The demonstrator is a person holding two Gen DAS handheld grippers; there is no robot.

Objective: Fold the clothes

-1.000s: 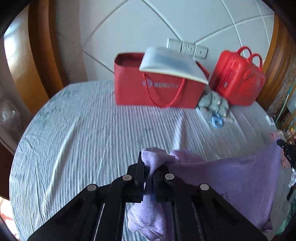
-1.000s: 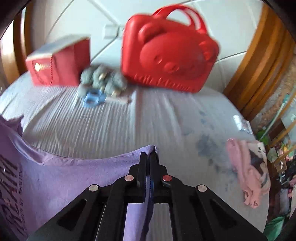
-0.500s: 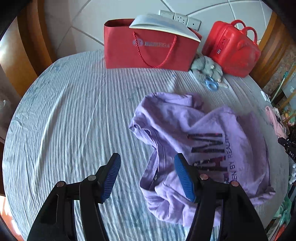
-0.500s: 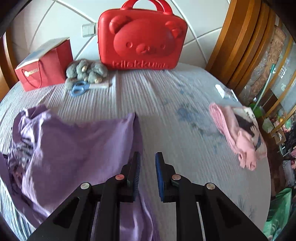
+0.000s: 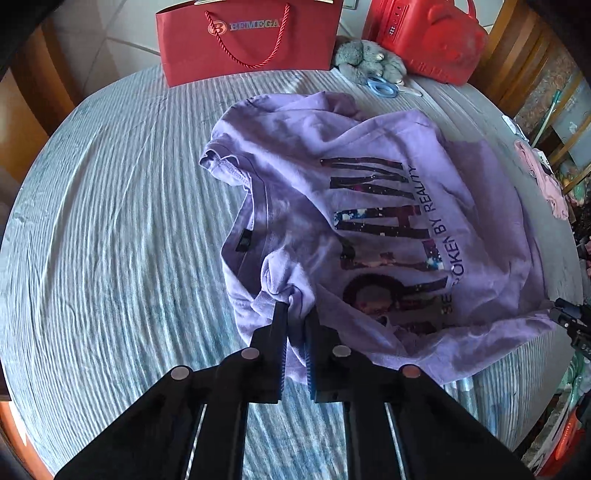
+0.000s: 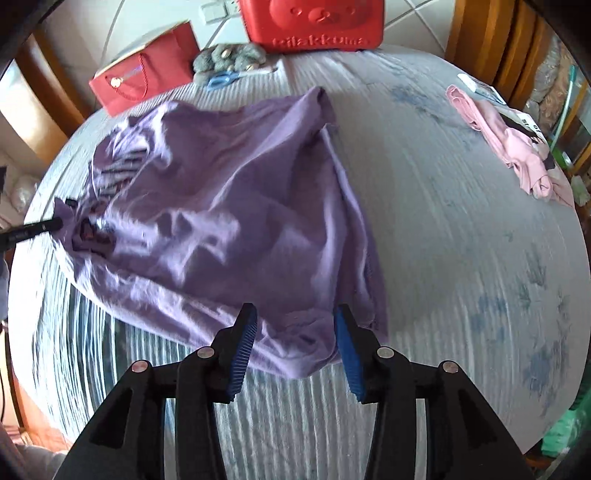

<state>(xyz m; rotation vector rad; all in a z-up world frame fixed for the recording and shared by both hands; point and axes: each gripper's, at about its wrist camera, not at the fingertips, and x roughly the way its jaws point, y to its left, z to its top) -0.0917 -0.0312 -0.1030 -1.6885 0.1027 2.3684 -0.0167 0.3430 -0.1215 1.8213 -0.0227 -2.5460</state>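
A purple T-shirt (image 5: pixel 369 206) with dark lettering lies rumpled on the round table, print side up. My left gripper (image 5: pixel 295 314) is shut on a bunched fold of the shirt near its collar. In the right wrist view the shirt (image 6: pixel 229 221) spreads ahead, and my right gripper (image 6: pixel 293 328) is open, its blue pads either side of the shirt's near hem edge. The left gripper's tip (image 6: pixel 37 227) shows at the far left of that view.
The table has a striped grey cloth (image 5: pixel 110 221). At the back stand a red paper bag (image 5: pixel 247 37), a red bear-shaped case (image 6: pixel 314 22), a grey plush toy (image 5: pixel 365 55) and blue scissors (image 5: pixel 384 86). A pink garment (image 6: pixel 513 147) lies at the right edge.
My left gripper let go of the shirt, opened, then came down and shut on a fold near the collar. My right gripper released the hem and opened wide. The shirt dropped onto the table.
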